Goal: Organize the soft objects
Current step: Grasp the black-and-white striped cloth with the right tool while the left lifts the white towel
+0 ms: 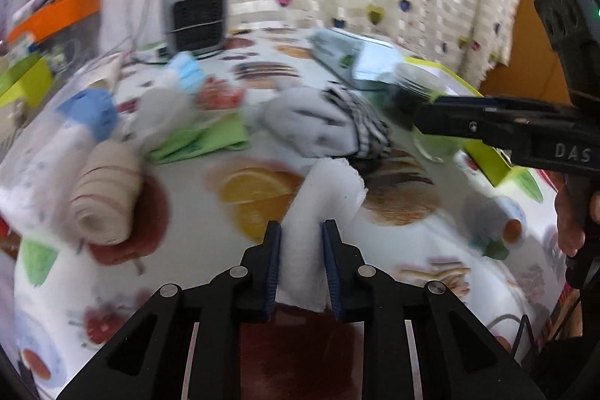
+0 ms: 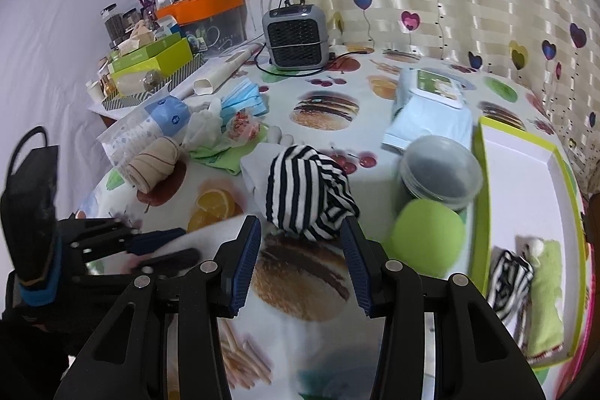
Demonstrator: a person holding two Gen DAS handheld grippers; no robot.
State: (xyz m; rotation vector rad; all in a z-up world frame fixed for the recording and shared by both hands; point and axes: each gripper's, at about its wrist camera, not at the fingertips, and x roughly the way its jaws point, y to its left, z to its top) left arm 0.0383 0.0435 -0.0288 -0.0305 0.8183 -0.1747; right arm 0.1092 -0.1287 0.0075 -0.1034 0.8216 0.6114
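Left claw (image 1: 302, 261) clamped on a folded white fleecy cloth (image 1: 318, 212) above the fruit-print worktop (image 1: 393, 242); beige rolled bandage (image 1: 107, 194) lying left, black-and-white striped fabric bundle (image 1: 360, 122) beyond, right claw (image 1: 412, 111) reaching over it

Fruit-print table (image 2: 318, 302) — striped cloth (image 2: 307, 190), green ball (image 2: 427, 238), tray (image 2: 483, 197).
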